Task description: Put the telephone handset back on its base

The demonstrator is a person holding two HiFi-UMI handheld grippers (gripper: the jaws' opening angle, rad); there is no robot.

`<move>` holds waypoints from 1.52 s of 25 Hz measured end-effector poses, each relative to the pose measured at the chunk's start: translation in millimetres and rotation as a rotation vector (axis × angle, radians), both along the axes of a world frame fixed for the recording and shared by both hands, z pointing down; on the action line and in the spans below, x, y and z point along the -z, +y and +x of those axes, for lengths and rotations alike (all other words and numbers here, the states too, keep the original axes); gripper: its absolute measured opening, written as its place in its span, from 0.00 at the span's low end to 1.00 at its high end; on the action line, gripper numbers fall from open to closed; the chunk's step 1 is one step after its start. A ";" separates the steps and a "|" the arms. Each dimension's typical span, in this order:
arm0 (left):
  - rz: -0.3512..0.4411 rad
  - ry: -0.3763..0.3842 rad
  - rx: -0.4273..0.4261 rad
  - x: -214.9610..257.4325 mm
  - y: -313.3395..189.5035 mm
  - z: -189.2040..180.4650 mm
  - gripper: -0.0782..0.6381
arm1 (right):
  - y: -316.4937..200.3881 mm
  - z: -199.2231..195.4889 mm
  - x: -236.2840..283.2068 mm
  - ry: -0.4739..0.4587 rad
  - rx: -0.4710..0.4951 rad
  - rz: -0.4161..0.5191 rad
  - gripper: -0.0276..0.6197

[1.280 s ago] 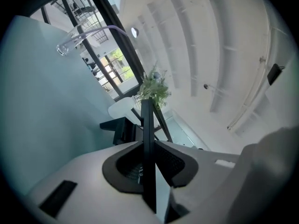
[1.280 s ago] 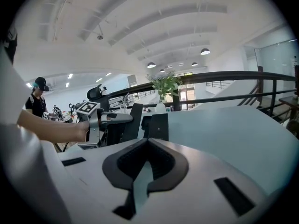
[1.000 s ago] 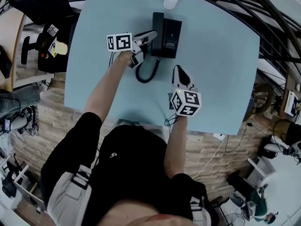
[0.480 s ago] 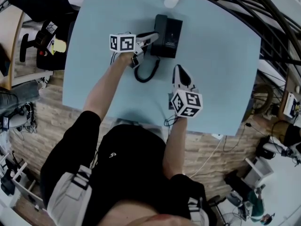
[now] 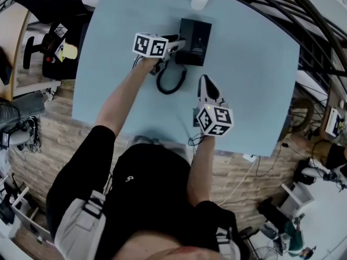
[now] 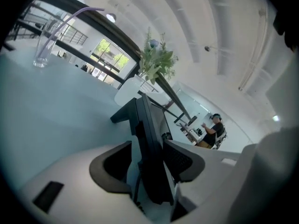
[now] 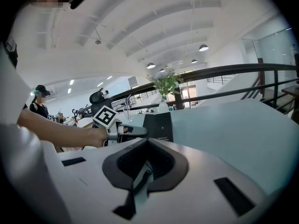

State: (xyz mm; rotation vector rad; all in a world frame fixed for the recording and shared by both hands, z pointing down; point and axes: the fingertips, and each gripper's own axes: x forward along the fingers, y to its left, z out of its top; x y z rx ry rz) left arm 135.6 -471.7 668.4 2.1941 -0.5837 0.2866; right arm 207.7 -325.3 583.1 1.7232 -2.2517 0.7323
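- The left gripper [image 5: 176, 43] has just let go. A second ago it was clamped narrow on the handset [image 6: 150, 148]; now its jaws are opening wide, and the handset stands edge-on between them with a clear gap on one side.
- Over that second the hand has pushed in toward 3 o'clock. The handset now lies along the 9 o'clock side of the base [image 5: 198, 34] instead of being held just off it.
- The phone sits near the 12 o'clock end of the counter [image 5: 255, 91]. The cord [image 5: 172, 83] loops out from it toward 6 o'clock.
- The right gripper [image 5: 206, 83] has not moved. It lies at about 5 o'clock from the phone, with its jaws narrow and nothing between them.
- I'd say the placing is as good as done. What's left is to back the left gripper out toward 9 o'clock without catching the handset or the cord.
- From here I can't tell whether the handset has dropped fully into its cradle.
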 end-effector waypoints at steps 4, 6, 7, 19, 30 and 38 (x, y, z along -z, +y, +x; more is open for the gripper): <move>0.054 -0.106 -0.002 4.8 -0.3 -7.1 0.40 | 8.6 -8.2 4.0 0.006 0.009 0.004 0.03; 0.073 -0.092 -0.006 9.8 1.8 -6.1 0.30 | 11.8 -9.8 5.5 0.011 0.006 0.005 0.03; 0.072 -0.078 -0.007 10.8 2.7 -4.9 0.25 | 13.5 -10.0 5.6 0.012 0.005 0.005 0.03; -0.014 0.146 0.013 4.0 -5.3 -3.2 0.23 | 27.1 -0.5 2.8 0.022 -0.012 -0.007 0.03; 0.123 -0.103 0.081 27.2 -9.6 -22.3 0.34 | 19.8 -16.0 12.6 0.024 0.021 0.014 0.03; 0.350 0.057 0.147 142.2 12.0 -43.8 0.11 | 11.8 -28.4 40.9 0.035 0.012 0.086 0.03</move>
